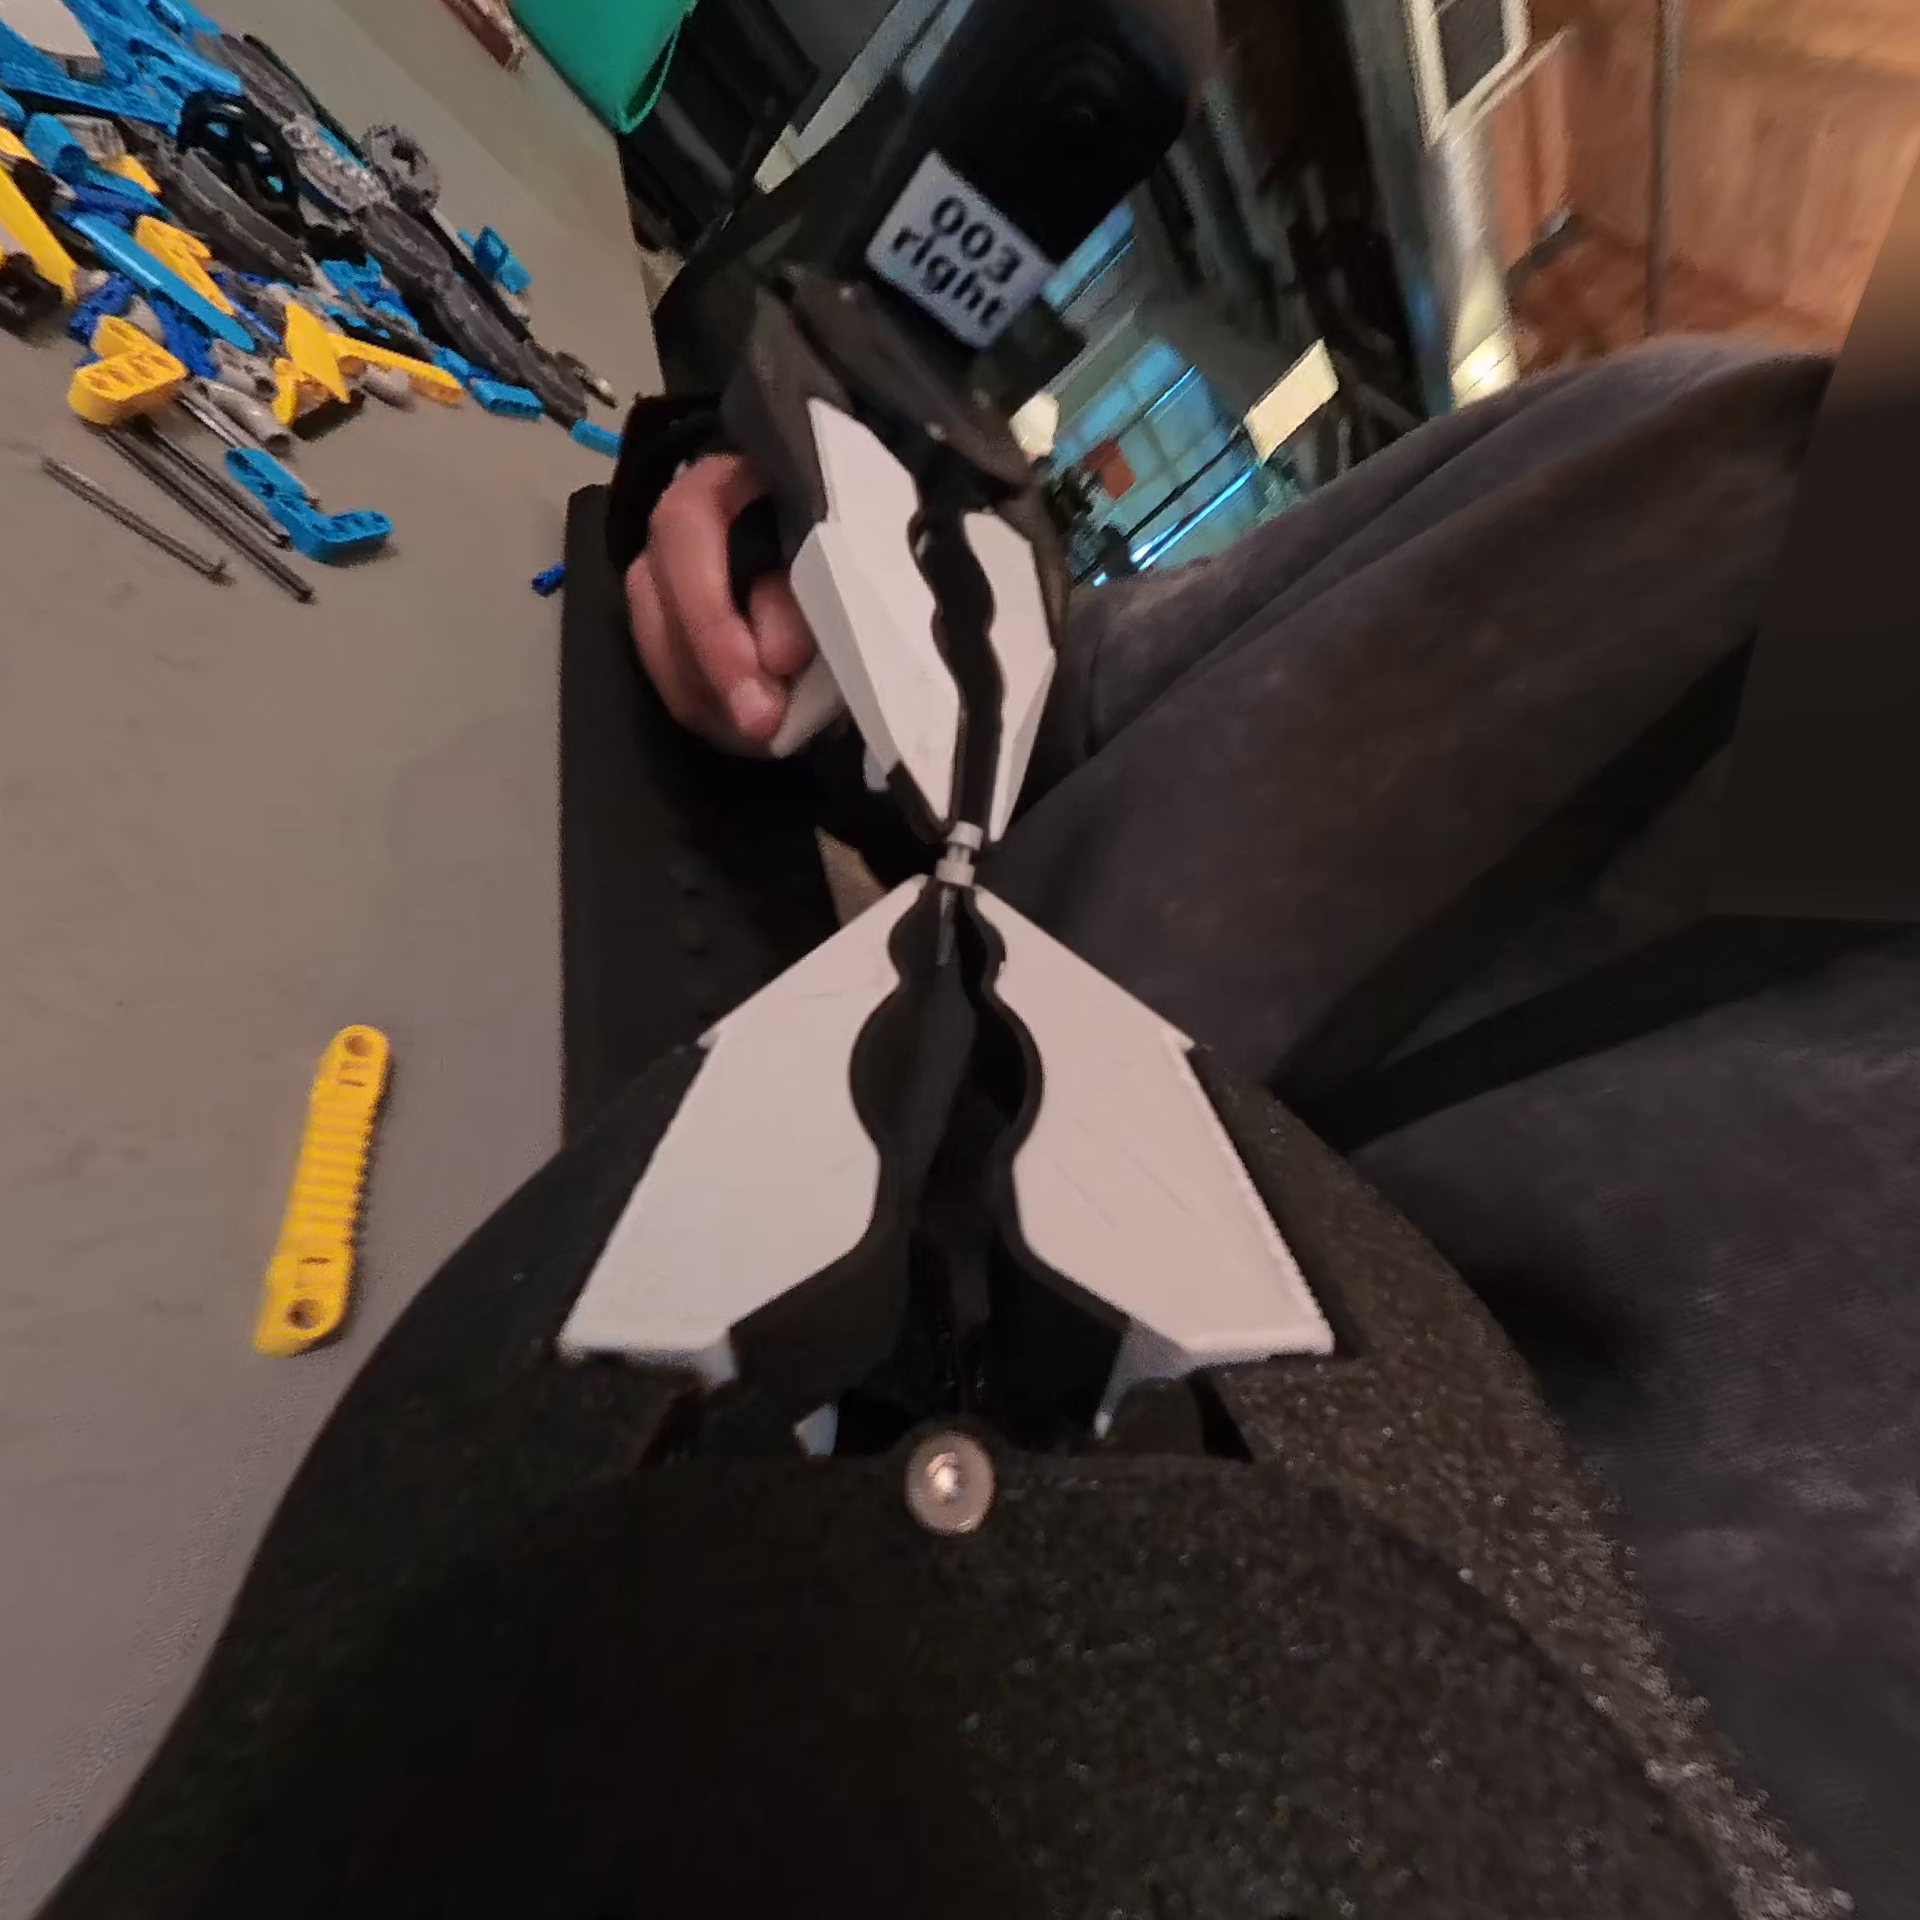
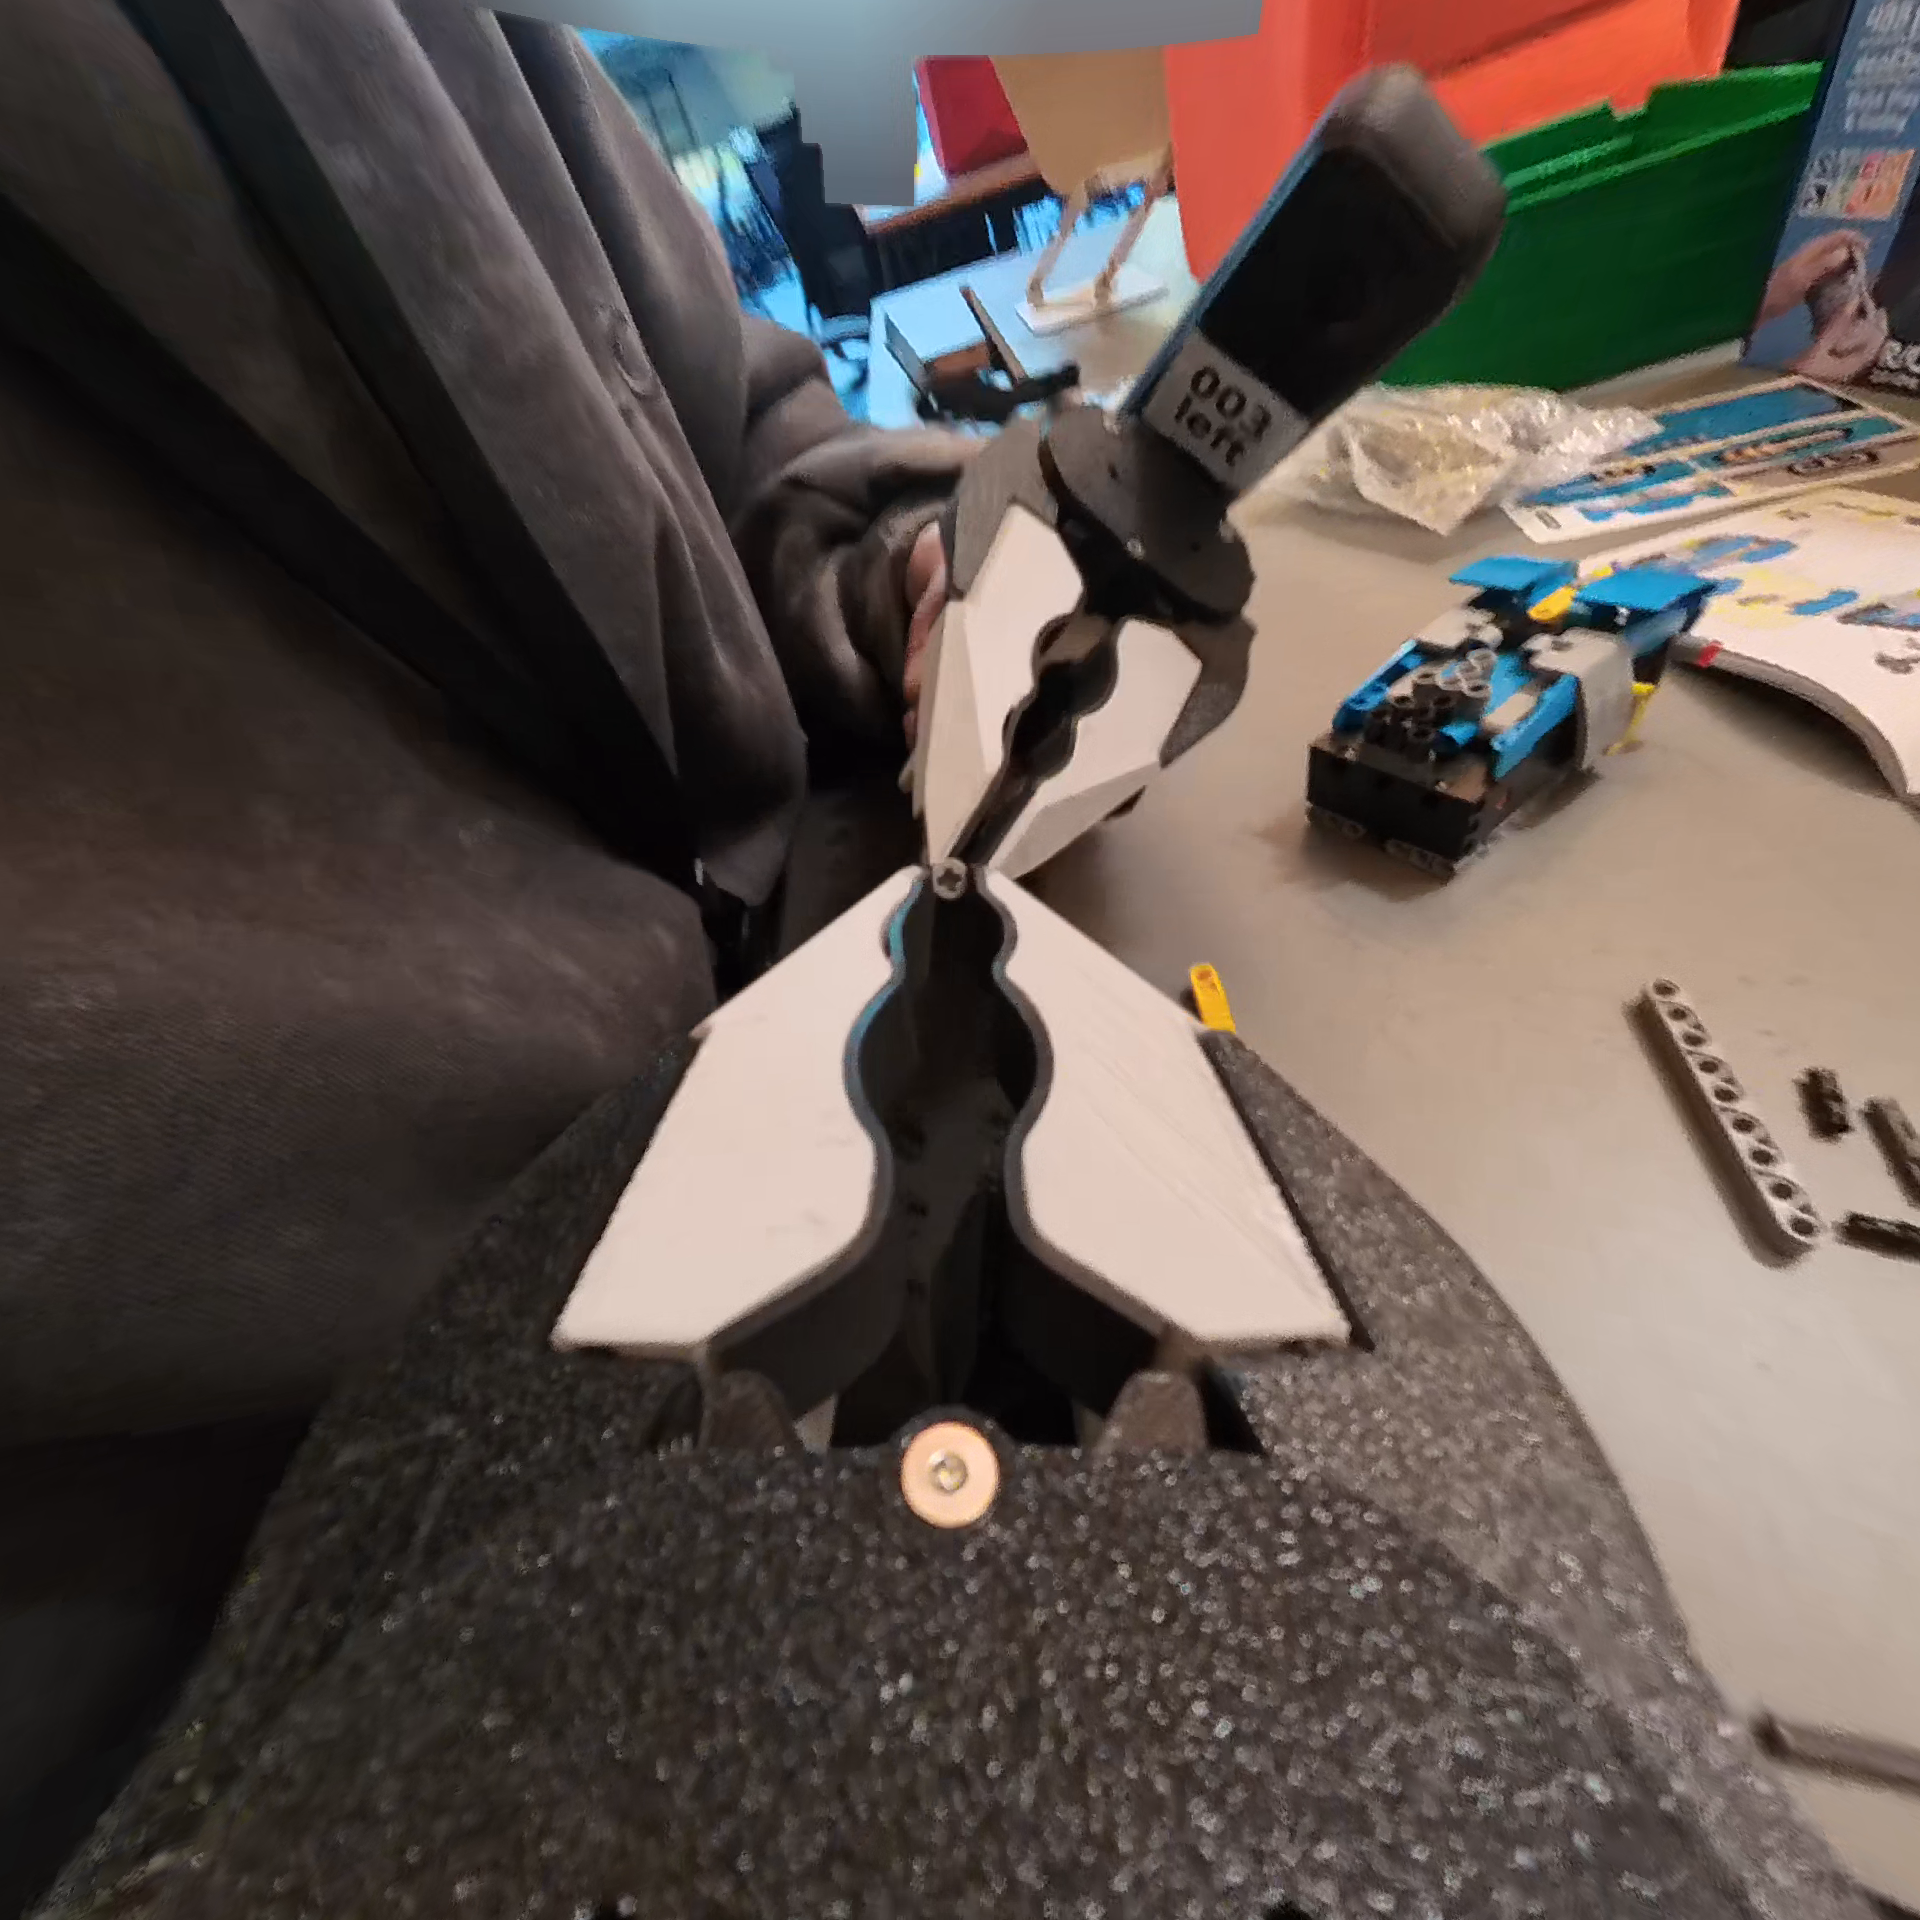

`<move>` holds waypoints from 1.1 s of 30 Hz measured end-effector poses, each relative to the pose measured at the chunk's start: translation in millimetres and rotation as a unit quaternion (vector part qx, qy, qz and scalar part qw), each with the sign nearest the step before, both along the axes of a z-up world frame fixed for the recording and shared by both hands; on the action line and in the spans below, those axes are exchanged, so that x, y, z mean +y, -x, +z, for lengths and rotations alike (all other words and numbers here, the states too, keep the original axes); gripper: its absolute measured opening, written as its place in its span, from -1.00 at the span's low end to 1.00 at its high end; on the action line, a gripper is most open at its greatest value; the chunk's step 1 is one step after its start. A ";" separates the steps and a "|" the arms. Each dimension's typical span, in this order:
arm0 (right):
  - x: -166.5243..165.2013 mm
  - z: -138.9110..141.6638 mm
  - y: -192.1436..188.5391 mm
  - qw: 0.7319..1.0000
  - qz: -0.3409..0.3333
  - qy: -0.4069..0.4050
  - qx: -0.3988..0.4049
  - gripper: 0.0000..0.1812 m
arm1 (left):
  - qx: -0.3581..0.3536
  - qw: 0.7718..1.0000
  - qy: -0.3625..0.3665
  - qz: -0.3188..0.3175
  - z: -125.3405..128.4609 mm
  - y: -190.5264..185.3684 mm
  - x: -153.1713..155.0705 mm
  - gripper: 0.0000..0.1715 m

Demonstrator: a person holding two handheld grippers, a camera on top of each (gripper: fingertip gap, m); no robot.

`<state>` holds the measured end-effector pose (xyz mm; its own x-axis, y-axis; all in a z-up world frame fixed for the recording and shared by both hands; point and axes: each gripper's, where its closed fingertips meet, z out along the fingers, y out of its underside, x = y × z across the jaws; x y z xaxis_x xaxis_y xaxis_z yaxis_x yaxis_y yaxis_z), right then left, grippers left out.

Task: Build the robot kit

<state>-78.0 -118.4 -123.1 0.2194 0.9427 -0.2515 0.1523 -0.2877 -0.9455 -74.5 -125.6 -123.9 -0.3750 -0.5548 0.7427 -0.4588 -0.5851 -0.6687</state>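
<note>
My left gripper (image 1: 949, 896) and my right gripper (image 1: 968, 821) meet tip to tip in mid-air, in front of a person's dark grey clothing (image 1: 1403, 727). Between the tips sits a small grey axle piece (image 1: 957, 854) with a light grey bush on it. Both grippers are shut on it, the left from below and the right from above. In the right wrist view the piece (image 2: 948, 880) shows end-on as a small cross between the right gripper's tips (image 2: 948, 889), with the left gripper (image 2: 964, 850) just beyond. A hand (image 1: 717, 623) holds the right gripper's handle.
On the grey table (image 1: 208, 831) lie a pile of blue, yellow and black building pieces (image 1: 208, 260), black rods (image 1: 177, 509) and a yellow beam (image 1: 322, 1195). The right wrist view shows a part-built blue and black vehicle (image 2: 1496, 707), a grey holed beam (image 2: 1725, 1122), printed sheets (image 2: 1714, 468), a plastic bag (image 2: 1455, 447) and a green bin (image 2: 1662, 208).
</note>
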 end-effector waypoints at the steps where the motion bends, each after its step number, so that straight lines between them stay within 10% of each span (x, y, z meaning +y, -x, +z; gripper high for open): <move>1: -1.3 4.1 1.5 1.000 0.006 0.009 0.019 -0.93 | -0.006 1.000 0.013 0.003 3.0 0.8 -1.2 -0.99; 18: -5.5 -1.1 4.9 0.991 0.054 0.111 0.049 -0.91 | -0.010 1.000 -0.025 0.012 -1.3 2.0 -3.7 -1.00; 33: 32.8 42.3 -4.3 0.997 -0.070 -0.023 0.000 -0.56 | -0.068 0.992 0.053 0.091 24.3 3.1 34.3 -0.98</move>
<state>-73.6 -85.6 -80.7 0.3496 0.9132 -0.2095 0.1130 -0.2631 -0.9581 -77.5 -91.3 -99.6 -0.3755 -0.5437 0.7506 -0.2489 -0.7209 -0.6468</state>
